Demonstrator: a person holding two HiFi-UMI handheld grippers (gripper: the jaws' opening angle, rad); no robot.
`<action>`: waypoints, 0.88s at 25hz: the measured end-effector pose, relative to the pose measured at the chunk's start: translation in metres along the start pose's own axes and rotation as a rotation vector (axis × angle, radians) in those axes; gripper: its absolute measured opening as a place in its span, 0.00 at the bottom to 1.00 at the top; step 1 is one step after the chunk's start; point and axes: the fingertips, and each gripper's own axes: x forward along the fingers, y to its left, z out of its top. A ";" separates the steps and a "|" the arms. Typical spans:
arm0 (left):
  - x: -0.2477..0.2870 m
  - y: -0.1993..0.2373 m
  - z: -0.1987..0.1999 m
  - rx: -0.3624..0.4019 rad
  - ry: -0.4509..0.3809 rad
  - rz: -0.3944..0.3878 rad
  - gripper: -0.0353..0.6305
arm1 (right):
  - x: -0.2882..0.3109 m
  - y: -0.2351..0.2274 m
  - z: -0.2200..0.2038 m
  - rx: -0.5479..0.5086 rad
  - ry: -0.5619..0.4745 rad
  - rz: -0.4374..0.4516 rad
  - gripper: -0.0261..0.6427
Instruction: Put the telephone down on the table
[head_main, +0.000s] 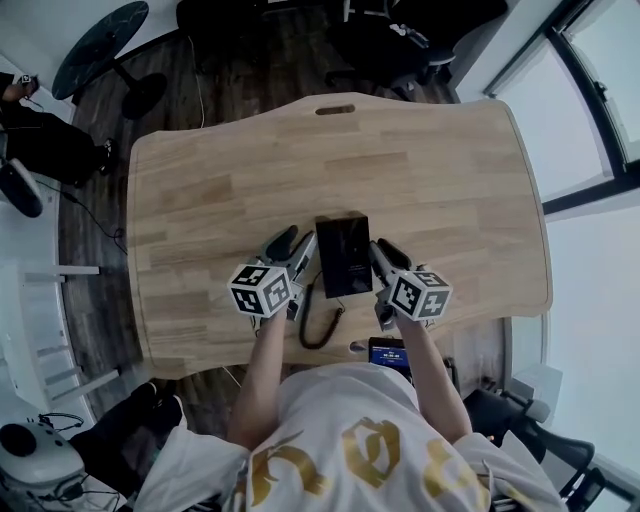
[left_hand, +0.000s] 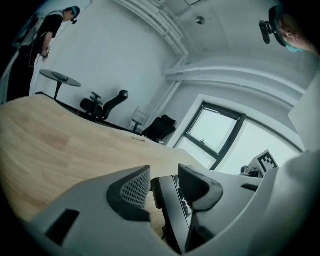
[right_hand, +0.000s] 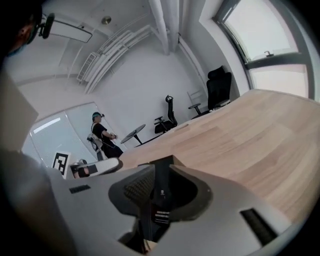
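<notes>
The telephone (head_main: 343, 255) is a flat black slab over the near middle of the wooden table (head_main: 430, 170), and its dark cord (head_main: 320, 322) curls down toward the near edge. My left gripper (head_main: 297, 246) holds its left edge and my right gripper (head_main: 386, 256) holds its right edge. In the left gripper view the telephone's thin edge (left_hand: 170, 212) stands between the pads of the gripper (left_hand: 162, 189), which close against it. In the right gripper view the gripper (right_hand: 158, 189) is clamped on the telephone's other edge (right_hand: 161, 167). Whether the telephone's underside touches the table is hidden.
A small device with a blue screen (head_main: 388, 352) sits at the table's near edge by my body. Beyond the far edge are black office chairs (head_main: 390, 40) and a round black side table (head_main: 100, 45). A person (right_hand: 102, 132) stands off to the left. Windows run along the right.
</notes>
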 end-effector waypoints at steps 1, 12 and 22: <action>-0.004 -0.004 0.001 0.014 -0.007 0.002 0.28 | -0.004 0.004 0.001 0.022 -0.015 0.015 0.16; -0.044 -0.048 0.010 0.102 -0.054 -0.005 0.08 | -0.051 0.045 -0.002 -0.041 -0.078 0.084 0.07; -0.088 -0.085 0.020 0.203 -0.133 0.036 0.07 | -0.098 0.071 -0.003 -0.202 -0.159 0.057 0.06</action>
